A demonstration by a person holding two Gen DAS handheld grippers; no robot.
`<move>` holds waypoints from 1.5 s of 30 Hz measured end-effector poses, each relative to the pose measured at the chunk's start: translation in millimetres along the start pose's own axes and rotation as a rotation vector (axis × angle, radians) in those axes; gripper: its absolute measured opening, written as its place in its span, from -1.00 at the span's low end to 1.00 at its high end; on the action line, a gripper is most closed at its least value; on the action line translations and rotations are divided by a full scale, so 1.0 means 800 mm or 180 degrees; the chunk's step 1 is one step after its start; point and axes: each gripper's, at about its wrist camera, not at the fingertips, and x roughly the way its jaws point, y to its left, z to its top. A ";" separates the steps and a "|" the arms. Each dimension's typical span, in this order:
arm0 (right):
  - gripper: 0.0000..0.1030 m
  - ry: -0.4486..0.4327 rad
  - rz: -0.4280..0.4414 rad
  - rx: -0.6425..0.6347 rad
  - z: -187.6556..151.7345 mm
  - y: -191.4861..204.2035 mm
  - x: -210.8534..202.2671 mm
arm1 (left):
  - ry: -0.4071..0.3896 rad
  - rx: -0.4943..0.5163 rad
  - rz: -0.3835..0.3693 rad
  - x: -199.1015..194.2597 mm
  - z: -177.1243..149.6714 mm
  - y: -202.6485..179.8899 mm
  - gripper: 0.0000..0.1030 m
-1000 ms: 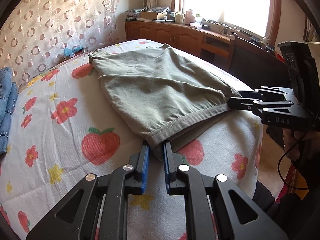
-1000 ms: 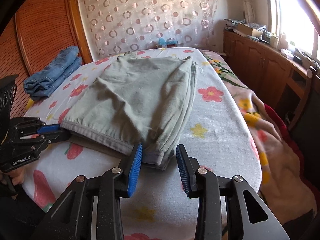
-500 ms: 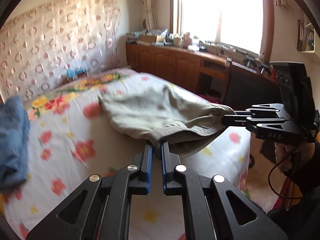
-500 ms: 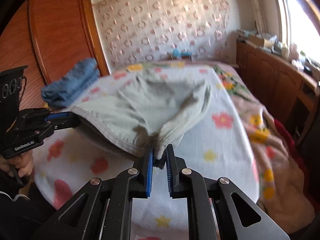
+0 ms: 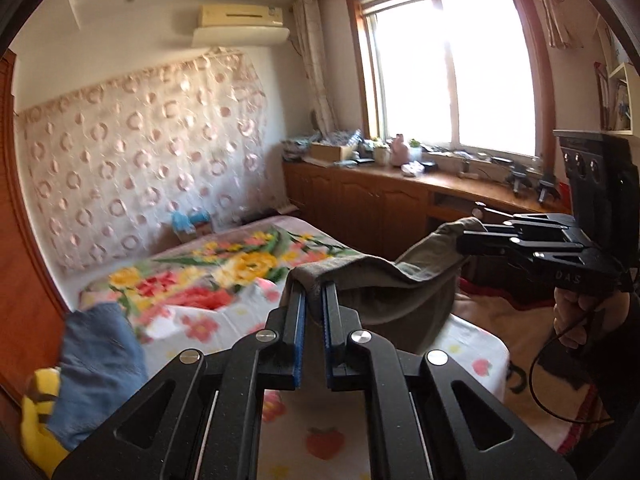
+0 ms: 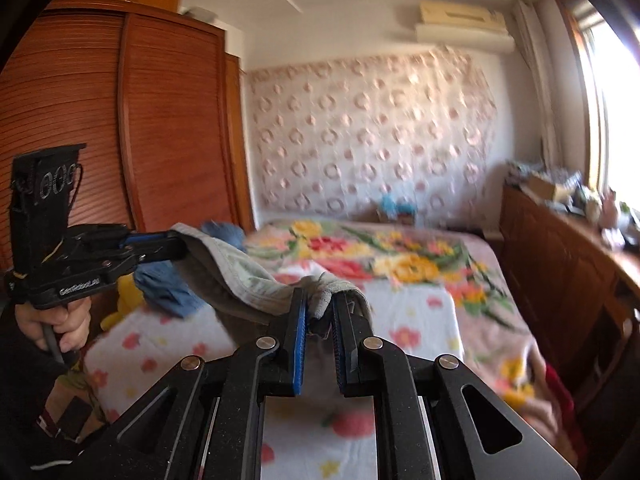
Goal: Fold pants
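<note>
The olive-grey pants (image 5: pixel 384 280) hang in the air above the bed, slung between both grippers. My left gripper (image 5: pixel 313 286) is shut on one corner of their edge, the cloth bunched between its blue pads. My right gripper (image 5: pixel 466 240), at the right of the left wrist view, holds the other corner. In the right wrist view my right gripper (image 6: pixel 320 300) is shut on a wad of the pants (image 6: pixel 240 276), and my left gripper (image 6: pixel 178 246) pinches the far corner at the left. The lower part of the pants is hidden behind the fingers.
The bed (image 5: pixel 320 444) has a white flowered sheet, with a bright floral blanket (image 6: pixel 400 256) at its far end. Folded blue jeans (image 5: pixel 96 352) and a yellow toy (image 5: pixel 40 420) lie at its left edge. A wooden cabinet (image 5: pixel 360 208) runs under the window; a wardrobe (image 6: pixel 160 140) stands left.
The right gripper's jaws went from open around the pants' edge to shut on it. Both grippers rose together, lifting the pants off the bed, and both views tilted up toward the walls.
</note>
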 end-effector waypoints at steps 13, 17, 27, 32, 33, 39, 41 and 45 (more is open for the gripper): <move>-0.78 0.0135 0.0226 -0.0132 0.050 -0.033 0.121 | 0.0075 -0.0032 0.0591 0.086 0.009 0.107 -0.85; -0.78 0.0057 0.0252 -0.0127 0.101 -0.045 0.160 | -0.0035 -0.0031 0.0760 0.101 0.049 0.146 -0.85; -0.78 0.0154 0.0248 -0.0148 0.076 -0.038 0.185 | 0.0292 0.0050 0.0728 0.105 -0.023 0.139 -0.85; -0.78 0.0648 0.0424 -0.0091 -0.010 -0.023 0.186 | 0.0683 -0.0109 0.0483 0.103 -0.110 0.116 -0.85; -0.78 0.0728 0.0431 -0.0053 -0.020 -0.022 0.185 | 0.0761 -0.0127 0.0436 0.101 -0.129 0.110 -0.85; -0.78 0.1029 0.0502 0.0056 -0.058 -0.009 0.173 | 0.0901 -0.0143 0.0335 0.083 -0.167 0.078 -0.85; -0.78 0.1100 0.0493 0.0059 -0.058 -0.002 0.170 | 0.0909 -0.0185 0.0314 0.078 -0.170 0.075 -0.84; -0.78 0.1165 0.0487 0.0084 -0.054 -0.003 0.157 | 0.0882 -0.0281 0.0268 0.065 -0.177 0.067 -0.84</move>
